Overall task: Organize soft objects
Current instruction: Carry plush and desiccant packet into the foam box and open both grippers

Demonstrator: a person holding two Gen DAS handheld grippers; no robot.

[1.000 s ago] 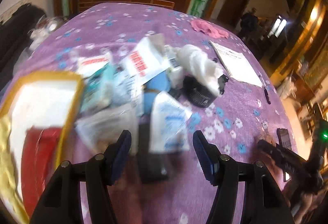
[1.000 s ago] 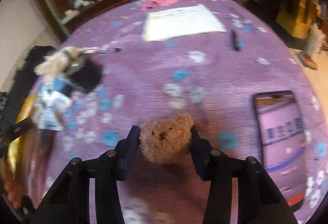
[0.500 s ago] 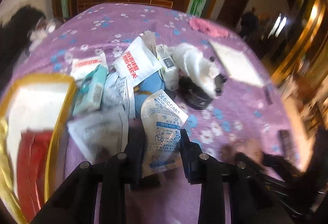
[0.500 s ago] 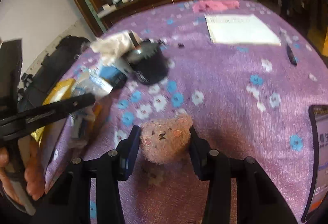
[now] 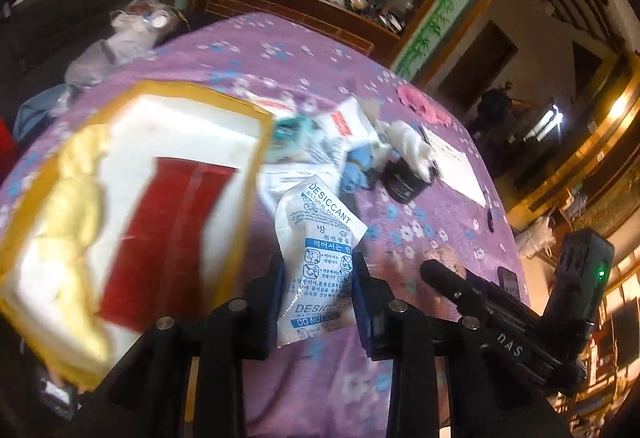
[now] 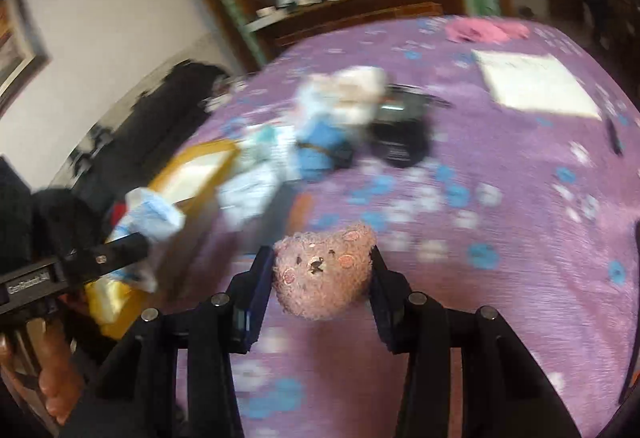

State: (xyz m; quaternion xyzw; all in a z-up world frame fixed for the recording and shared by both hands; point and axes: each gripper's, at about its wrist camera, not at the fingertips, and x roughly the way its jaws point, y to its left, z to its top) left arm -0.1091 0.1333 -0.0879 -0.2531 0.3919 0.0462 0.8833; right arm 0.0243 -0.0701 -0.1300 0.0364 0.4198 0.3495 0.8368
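Note:
My left gripper (image 5: 316,278) is shut on a white desiccant packet (image 5: 320,238) with blue print and holds it above the purple flowered cloth (image 5: 420,230). My right gripper (image 6: 322,274) is shut on a small pink-brown teddy bear (image 6: 324,274), held above the cloth (image 6: 520,238). The bear also shows small in the left wrist view (image 5: 446,258). The packet shows blurred in the right wrist view (image 6: 148,217). A yellow-rimmed box (image 5: 132,197) with a white and red inside lies left of the left gripper.
A pile of packets and pouches (image 5: 320,141), a blue item (image 6: 320,153), white cloth (image 5: 412,145) and a black jar (image 5: 402,185) lies mid-table. A white paper sheet (image 6: 536,81), a pen (image 6: 614,133) and pink cloth (image 6: 484,31) lie further back.
My left gripper shut on the desiccant packet, lifted it and swung left toward the yellow-rimmed box. My right gripper kept hold of the bear and turned left toward the pile.

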